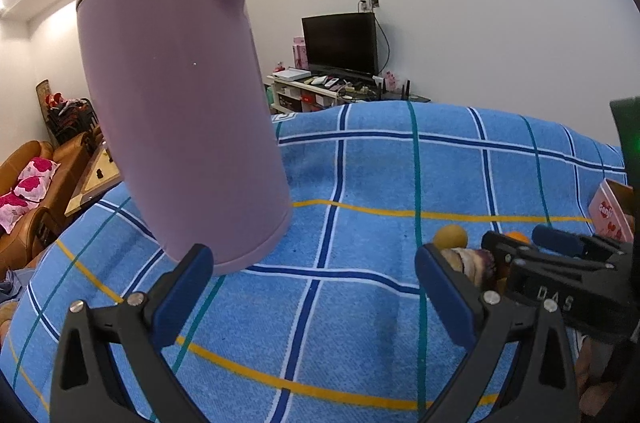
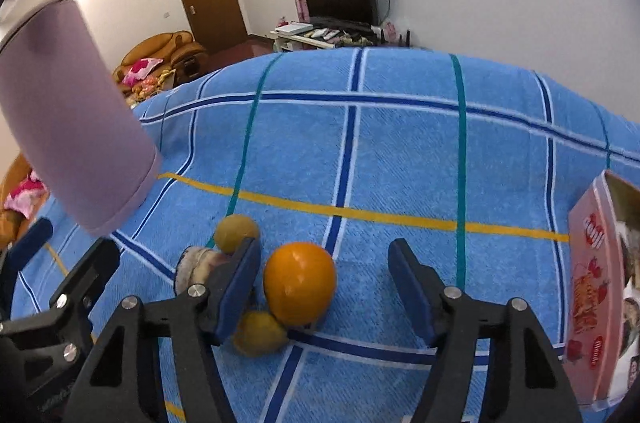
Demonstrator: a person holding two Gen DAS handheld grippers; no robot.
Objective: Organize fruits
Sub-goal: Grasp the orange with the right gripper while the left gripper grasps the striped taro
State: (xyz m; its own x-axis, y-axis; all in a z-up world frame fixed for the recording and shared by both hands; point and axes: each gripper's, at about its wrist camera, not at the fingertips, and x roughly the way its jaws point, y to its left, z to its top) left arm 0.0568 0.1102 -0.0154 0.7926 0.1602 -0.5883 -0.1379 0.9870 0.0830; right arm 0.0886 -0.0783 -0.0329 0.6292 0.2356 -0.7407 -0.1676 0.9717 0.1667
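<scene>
An orange (image 2: pixel 299 289) lies on the blue checked cloth (image 2: pixel 400 163), between the fingers of my right gripper (image 2: pixel 324 261). It sits close to the left pad, with a wide gap to the right pad, so the jaws stand open. Around the orange are two yellow-brown fruits (image 2: pixel 236 232) (image 2: pixel 258 333) and a pale, purple-tinged fruit (image 2: pixel 196 267) behind the left finger. My left gripper (image 1: pixel 312 263) is open over bare cloth, with nothing between its fingers. It sees the same fruits (image 1: pixel 451 236) to its right.
A tall purple kettle (image 1: pixel 180 111) stands on the cloth just left of the left gripper. A pink box (image 2: pixel 592 287) lies at the right edge. Beyond the table are a TV stand and a sofa.
</scene>
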